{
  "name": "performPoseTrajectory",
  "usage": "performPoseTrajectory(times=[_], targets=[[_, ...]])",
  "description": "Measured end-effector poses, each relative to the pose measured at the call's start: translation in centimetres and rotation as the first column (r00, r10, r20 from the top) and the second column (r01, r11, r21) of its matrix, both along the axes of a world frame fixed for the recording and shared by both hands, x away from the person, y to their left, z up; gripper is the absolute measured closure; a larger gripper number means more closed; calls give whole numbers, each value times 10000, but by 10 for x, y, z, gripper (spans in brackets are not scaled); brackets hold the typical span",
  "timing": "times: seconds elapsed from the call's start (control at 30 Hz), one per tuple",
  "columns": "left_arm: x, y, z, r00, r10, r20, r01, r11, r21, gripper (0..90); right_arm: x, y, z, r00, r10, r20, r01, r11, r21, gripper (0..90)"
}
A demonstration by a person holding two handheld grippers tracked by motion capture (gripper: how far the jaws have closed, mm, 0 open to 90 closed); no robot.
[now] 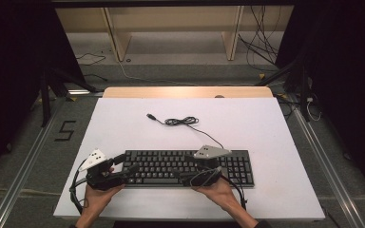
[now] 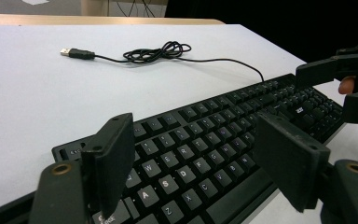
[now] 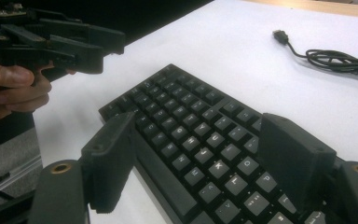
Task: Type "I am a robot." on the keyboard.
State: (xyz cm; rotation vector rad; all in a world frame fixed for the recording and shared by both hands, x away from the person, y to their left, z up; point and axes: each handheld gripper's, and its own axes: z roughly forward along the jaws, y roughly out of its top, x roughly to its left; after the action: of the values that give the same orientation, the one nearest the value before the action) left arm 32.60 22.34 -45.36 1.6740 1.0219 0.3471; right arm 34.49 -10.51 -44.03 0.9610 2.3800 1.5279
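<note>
**Both grippers poised over keyboard, nothing gripped**

Nearest, at 6 o'clock on the white table (image 1: 123, 118): two hands at the front edge, each holding a gripper. Left gripper (image 2: 200, 158) at about 7 o'clock, jaws spread wide, hovering over the letter rows at the keyboard's left end. Right gripper (image 3: 200, 158) at about 5 o'clock, jaws likewise apart, hanging over the middle keys. Clamped on nothing, either one.

Mid-table: black keyboard (image 1: 190, 167) lying flat, long side parallel to the front edge, slightly toward 6 o'clock from centre. Looks untouched by the jaws — small gap visible in both gripper views.

Farther, toward 12 o'clock: keyboard cable (image 1: 185, 121) running off the back edge, bunched in a loose coil, USB plug (image 1: 150, 116) lying free at about 11 o'clock of the coil.

Judgement on the step: likely pressing keys or taking hold of the keyboard. For pressing — close the jaws first, come down with one tip on one key, straight and light. For lifting — straddle the front edge at both ends, grip evenly, mind the trailing cable.
</note>
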Motion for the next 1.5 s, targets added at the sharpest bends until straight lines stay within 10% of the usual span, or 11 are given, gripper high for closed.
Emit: performPoseTrajectory(times=[0.73, 1.5], targets=[[0, 0, 0, 10000, 38, 22, -38, 10000, 12, 280, 0, 23, -20, 9962, 593, -638, -673, 9888, -1329, 897], [0, 0, 0, 10000, 19, 14, -19, 10000, 27, 280, -1, 37, -42, 9922, 861, -903, -1057, 9646, -2416, 900]])
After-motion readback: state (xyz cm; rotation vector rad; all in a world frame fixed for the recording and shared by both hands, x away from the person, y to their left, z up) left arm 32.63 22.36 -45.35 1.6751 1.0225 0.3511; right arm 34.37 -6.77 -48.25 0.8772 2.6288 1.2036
